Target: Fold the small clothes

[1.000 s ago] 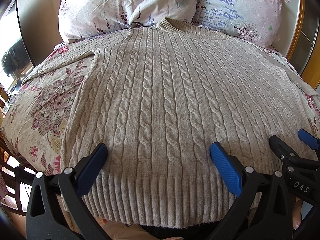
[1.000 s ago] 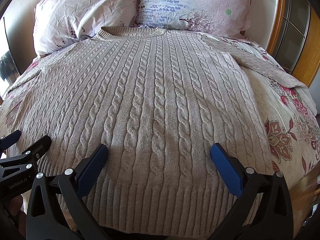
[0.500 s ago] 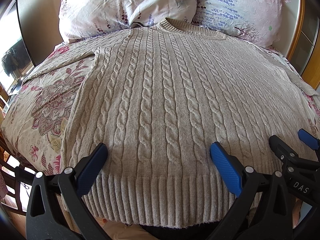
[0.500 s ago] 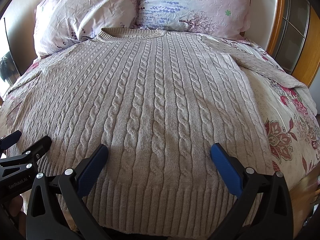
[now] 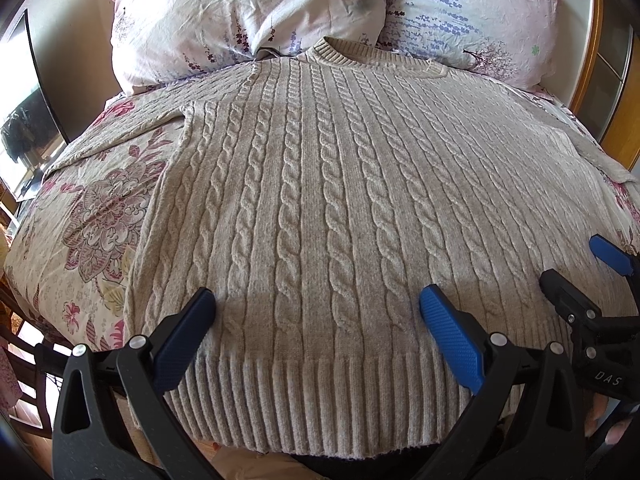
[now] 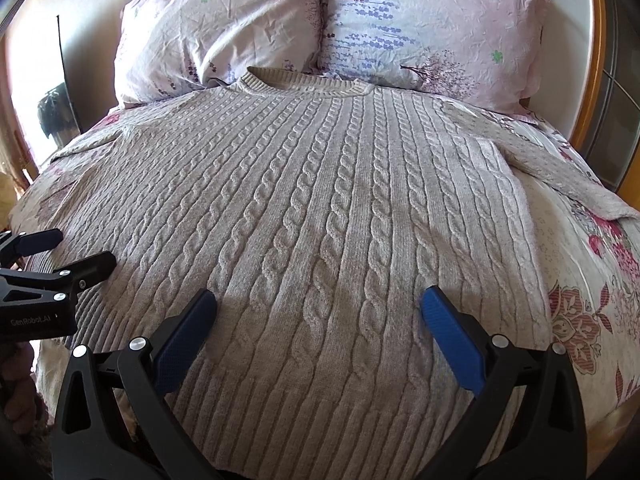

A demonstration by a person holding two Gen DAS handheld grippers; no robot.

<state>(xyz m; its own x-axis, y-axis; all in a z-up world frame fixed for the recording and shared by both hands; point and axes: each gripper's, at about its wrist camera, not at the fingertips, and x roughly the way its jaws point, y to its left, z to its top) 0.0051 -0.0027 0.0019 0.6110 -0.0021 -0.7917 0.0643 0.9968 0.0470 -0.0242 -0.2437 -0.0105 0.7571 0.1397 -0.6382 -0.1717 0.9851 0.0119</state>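
Sweater (image 5: 320, 208), beige cable-knit, spread flat and face-up on bed (image 5: 92, 216): collar at 12 o'clock against two floral pillows (image 5: 248, 12), ribbed hem at 6 o'clock nearest both cameras, one sleeve stretched toward 9 o'clock, the other toward 3 o'clock. No fold made yet, by the look of it.

Likely trouble: thick, springy knit bunching or sliding on the floral cover if only the top layer gets pinched; a lopsided fold if the two sides are lifted unevenly; hem drooping past the bed edge and dragging the body askew.

Left tongs (image 5: 316, 308) spread wide, holding nothing, poised low over the hem toward the 7 o'clock side. Right tongs (image 6: 318, 308) likewise spread wide and empty, level with them toward 5 o'clock. Both aimed along the sweater toward the collar, side by side, well apart from the sleeves.
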